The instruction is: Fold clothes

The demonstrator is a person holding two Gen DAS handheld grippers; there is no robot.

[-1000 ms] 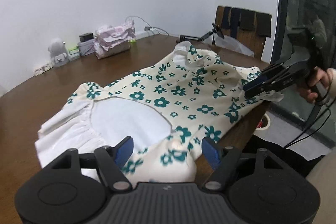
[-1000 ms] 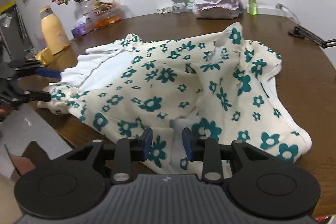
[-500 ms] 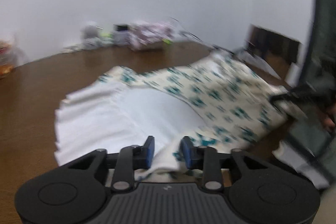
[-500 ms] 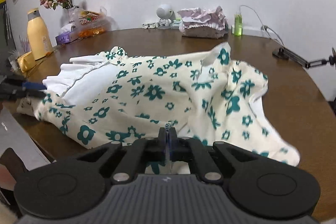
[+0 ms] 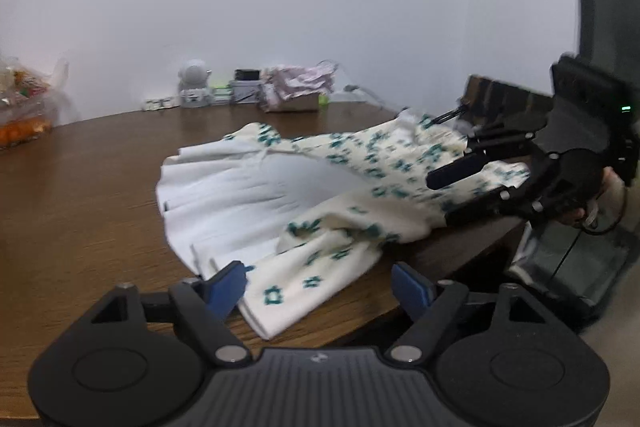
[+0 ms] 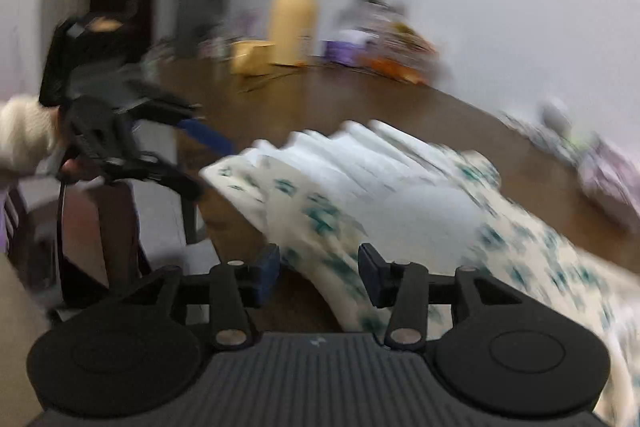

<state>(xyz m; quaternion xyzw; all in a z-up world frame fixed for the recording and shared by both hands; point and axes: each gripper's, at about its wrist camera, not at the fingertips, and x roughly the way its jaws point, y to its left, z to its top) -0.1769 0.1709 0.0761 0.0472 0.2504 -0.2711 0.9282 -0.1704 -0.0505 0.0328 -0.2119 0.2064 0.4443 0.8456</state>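
While both jaws are opening, the floral dress lies ungripped, seemingly, between left gripper and right gripper.

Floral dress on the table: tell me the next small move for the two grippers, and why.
Probably bring the left gripper forward and close it on the near hem of the floral dress. Its jaws are opening and hem cloth lies between them, not pinched. The right gripper is opening too, over a fold hanging off the wooden table, so neither holds the dress for a fold.
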